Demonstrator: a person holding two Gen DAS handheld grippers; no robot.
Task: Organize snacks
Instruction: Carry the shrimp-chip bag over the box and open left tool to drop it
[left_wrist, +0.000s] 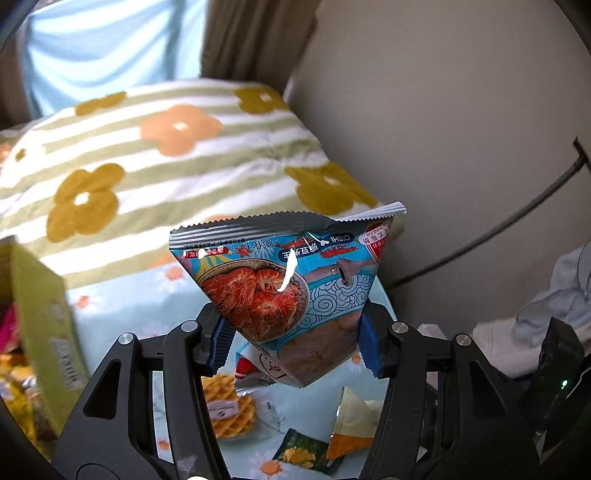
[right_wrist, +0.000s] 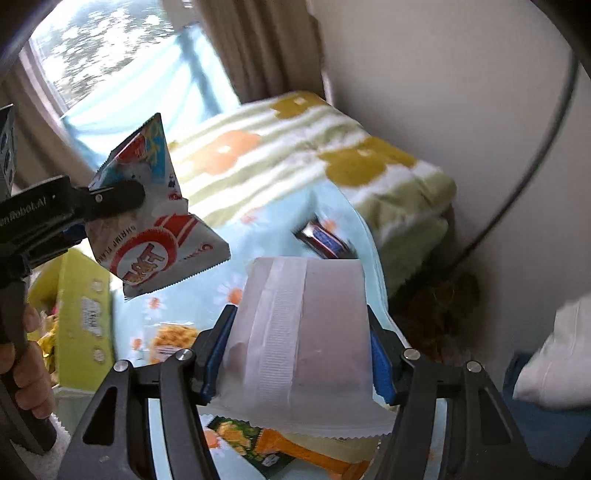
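Between the left gripper's (left_wrist: 297, 341) blue pads sits a clamped glossy blue shrimp-snack packet (left_wrist: 284, 284), while the right gripper (right_wrist: 297, 363) pinches a frosted white sealed pouch (right_wrist: 299, 332), both above the daisy-print pale-blue cloth (left_wrist: 110, 314) strewn with snacks.

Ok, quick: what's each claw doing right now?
Left claw: closed on the shrimp chips bag, lifted off the bed.
Right claw: closed on the white packet, also lifted.

glossy foil shrimp bag (left_wrist: 280, 284), matt white pouch (right_wrist: 299, 332)
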